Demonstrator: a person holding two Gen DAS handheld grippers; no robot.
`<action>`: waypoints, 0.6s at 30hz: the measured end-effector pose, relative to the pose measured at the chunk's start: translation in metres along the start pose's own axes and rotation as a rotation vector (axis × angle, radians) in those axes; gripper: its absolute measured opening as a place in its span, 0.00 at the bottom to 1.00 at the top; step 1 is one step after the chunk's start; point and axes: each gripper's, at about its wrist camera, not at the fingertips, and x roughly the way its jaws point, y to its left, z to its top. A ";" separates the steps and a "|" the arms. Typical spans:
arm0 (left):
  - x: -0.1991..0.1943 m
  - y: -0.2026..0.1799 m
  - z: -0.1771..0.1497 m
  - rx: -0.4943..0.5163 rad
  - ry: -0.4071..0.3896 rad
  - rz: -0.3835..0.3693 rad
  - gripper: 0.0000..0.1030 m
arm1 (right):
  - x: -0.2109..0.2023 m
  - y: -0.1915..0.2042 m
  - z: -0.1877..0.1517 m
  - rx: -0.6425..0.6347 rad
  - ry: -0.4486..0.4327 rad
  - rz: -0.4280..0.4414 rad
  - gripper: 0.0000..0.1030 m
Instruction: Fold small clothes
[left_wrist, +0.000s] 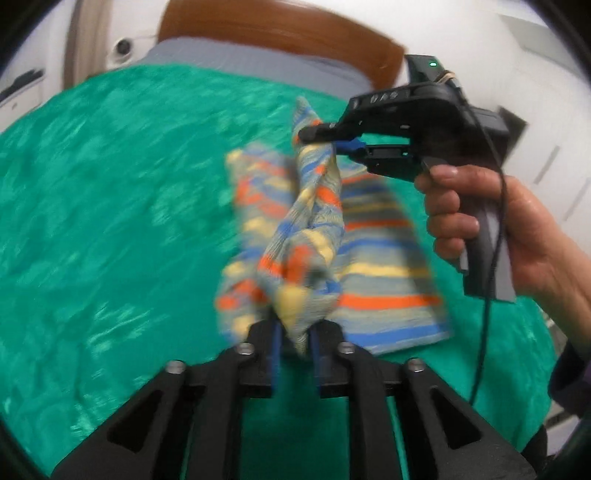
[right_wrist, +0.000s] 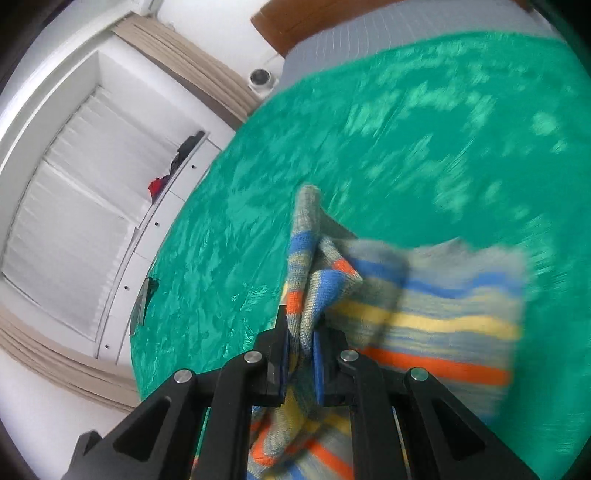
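A small knitted garment (left_wrist: 306, 236) with grey, blue, yellow and orange stripes is held up over a bed with a green cover (left_wrist: 110, 192). My left gripper (left_wrist: 295, 332) is shut on its near edge. My right gripper (left_wrist: 325, 140), held in a hand, is shut on its far upper edge, so a twisted band of cloth stretches between the two. Part of the garment lies on the cover to the right. In the right wrist view my right gripper (right_wrist: 301, 343) pinches a fold of the striped garment (right_wrist: 424, 302), which hangs blurred to the right.
A brown headboard (left_wrist: 280, 29) and a grey sheet (left_wrist: 240, 59) lie at the bed's far end. White cupboards with drawers (right_wrist: 110, 206) and beige curtains (right_wrist: 199, 62) stand beside the bed. The green cover (right_wrist: 406, 129) spreads wide around the garment.
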 end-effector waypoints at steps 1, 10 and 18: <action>-0.001 0.009 -0.004 -0.020 0.011 0.029 0.35 | 0.011 -0.001 -0.005 0.034 0.001 0.024 0.22; -0.021 0.015 0.010 -0.022 -0.048 0.005 0.81 | -0.039 0.003 -0.042 0.025 -0.107 0.035 0.46; 0.017 0.042 0.021 -0.095 0.062 0.142 0.58 | -0.071 -0.007 -0.163 -0.136 0.104 -0.154 0.40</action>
